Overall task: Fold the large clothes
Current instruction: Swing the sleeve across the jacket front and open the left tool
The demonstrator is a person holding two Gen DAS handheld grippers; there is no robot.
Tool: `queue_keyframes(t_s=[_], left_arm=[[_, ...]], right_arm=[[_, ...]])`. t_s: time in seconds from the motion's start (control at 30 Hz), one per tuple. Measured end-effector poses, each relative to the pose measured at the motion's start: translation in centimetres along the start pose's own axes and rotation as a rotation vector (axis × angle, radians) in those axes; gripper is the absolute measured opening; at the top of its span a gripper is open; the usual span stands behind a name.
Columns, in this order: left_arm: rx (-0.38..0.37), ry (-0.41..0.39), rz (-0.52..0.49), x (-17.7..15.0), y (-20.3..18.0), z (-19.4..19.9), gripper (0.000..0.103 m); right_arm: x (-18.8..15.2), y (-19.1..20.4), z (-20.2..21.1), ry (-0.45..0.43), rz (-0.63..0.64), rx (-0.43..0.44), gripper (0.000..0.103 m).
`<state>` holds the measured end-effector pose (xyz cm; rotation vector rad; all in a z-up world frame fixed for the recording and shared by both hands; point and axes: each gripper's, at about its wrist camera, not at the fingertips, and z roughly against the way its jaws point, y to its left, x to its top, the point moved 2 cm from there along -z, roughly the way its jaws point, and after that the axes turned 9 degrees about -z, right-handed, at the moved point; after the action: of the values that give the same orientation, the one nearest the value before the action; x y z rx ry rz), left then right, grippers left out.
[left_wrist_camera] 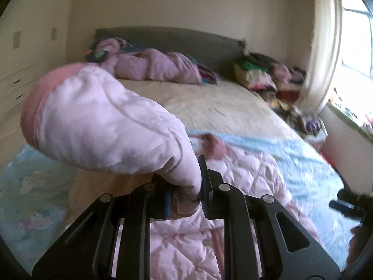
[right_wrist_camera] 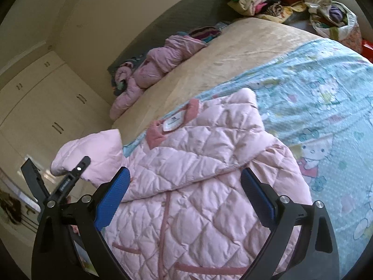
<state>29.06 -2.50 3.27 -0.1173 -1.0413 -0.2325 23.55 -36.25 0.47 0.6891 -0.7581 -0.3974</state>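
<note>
On the bed point(right_wrist_camera: 244, 44), a wide mattress under a cream sheet, a light blue cartoon-print blanket point(right_wrist_camera: 326, 98) covers the near part, and the pink quilted jacket point(right_wrist_camera: 198, 163) lies spread on it, front side up, collar and label toward the headboard. The left gripper point(left_wrist_camera: 186, 186) is clamped tight on the jacket's sleeve point(left_wrist_camera: 105, 121), which stands lifted off the bed with its darker pink cuff point(left_wrist_camera: 35, 102) uppermost (the fabric bulges out above the pinch). In the right wrist view this raised sleeve hangs at the jacket's left edge, over the side of the bed. The right gripper point(right_wrist_camera: 186, 191) hovers above the jacket's front with its blue pads point(right_wrist_camera: 112, 198) spread wide and nothing between them.

Against the grey headboard point(left_wrist_camera: 186, 39) lies a second, mauve padded garment point(right_wrist_camera: 158, 70), crumpled, next to some darker colourful cloth. A heap of mixed clothes point(right_wrist_camera: 256, 0) is piled at the far corner near the window point(left_wrist_camera: 354, 42), with a pale curtain point(left_wrist_camera: 326, 46) beside it. Cream wardrobe doors point(right_wrist_camera: 46, 107) with dark handles line the wall on the other side of the bed.
</note>
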Motion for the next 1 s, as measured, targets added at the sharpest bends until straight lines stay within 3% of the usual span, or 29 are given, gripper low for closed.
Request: queue_keyframes(t_s=[0.3,0.6,0.9,1.0], left_arm=[[-0.071,0.101,-0.125,-3.5,-2.6,-3.8,0.012],[-0.122,0.169,-0.305,-6.0,-6.0,-6.5,0.018],[-0.171,0.196,-0.268,-6.8,-6.2,-7.1,0.019],[-0.203,0.206,-0.280,-6.7,-6.5,-7.0,0.030]], right_arm=[[-1.1,-2.9,-1.7,0.011,-0.063,-0.094,0.095],[-0.2,-2.8,-2.9,-0.013,-0.045,-0.170,0.095],[1.5,-1.8,-2.3,-0.054,-0.012,-0.212,0.095],[2.6,-1.0,-1.9,-0.068,0.014,-0.217,0.095]])
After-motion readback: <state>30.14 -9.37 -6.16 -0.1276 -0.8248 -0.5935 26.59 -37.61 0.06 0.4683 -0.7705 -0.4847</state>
